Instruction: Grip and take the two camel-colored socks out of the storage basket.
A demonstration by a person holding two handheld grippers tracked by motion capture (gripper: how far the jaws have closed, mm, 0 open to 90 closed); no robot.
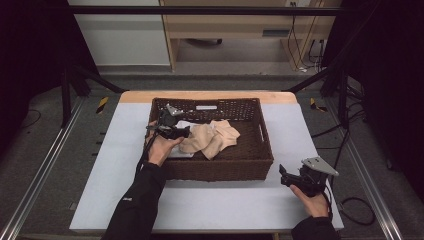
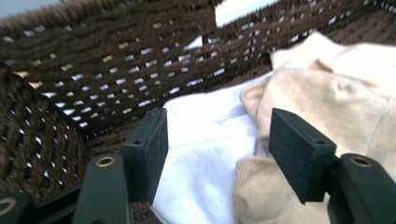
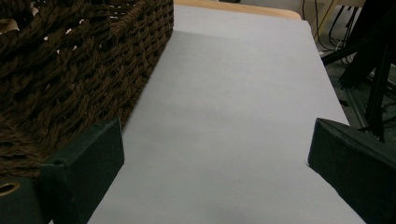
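Brown wicker basket [image 1: 220,167] sits mid-desk, toward the far edge of the grey desk [image 1: 225,205]. Going left to right in the high view: person's left forearm in a dark sleeve [image 1: 135,205] comes up from the bottom, left hand [image 1: 161,148] over the basket's left-front corner w/ the left gripper [image 1: 176,132] inside the basket, pointing right at the cloths. Left gripper view: fingers [image 2: 148,151] apart, w/ a white cloth [image 2: 205,149] lying between & below them; pads don't press on it. Left pad sits next to the basket's woven wall, right pad is over the edge of a beige cloth [image 2: 327,102] that overlaps the white one. Whether the pads touch fabric underneath: can't tell.

In the high view the white cloth [image 1: 182,149] is at the basket's left side, partly under the gripper; beige cloth [image 1: 212,137] bunched approx. centre of the basket floor, touching the white one. Right half of the basket floor bare.

Further right, outside the basket off its right-front corner: right gripper [image 1: 286,176] held in the right hand [image 1: 312,200] above the desk, grey plate on top. Right gripper view: fingers [image 3: 86,161] wide apart, bare desk surface between them, basket wall just beside the left one.
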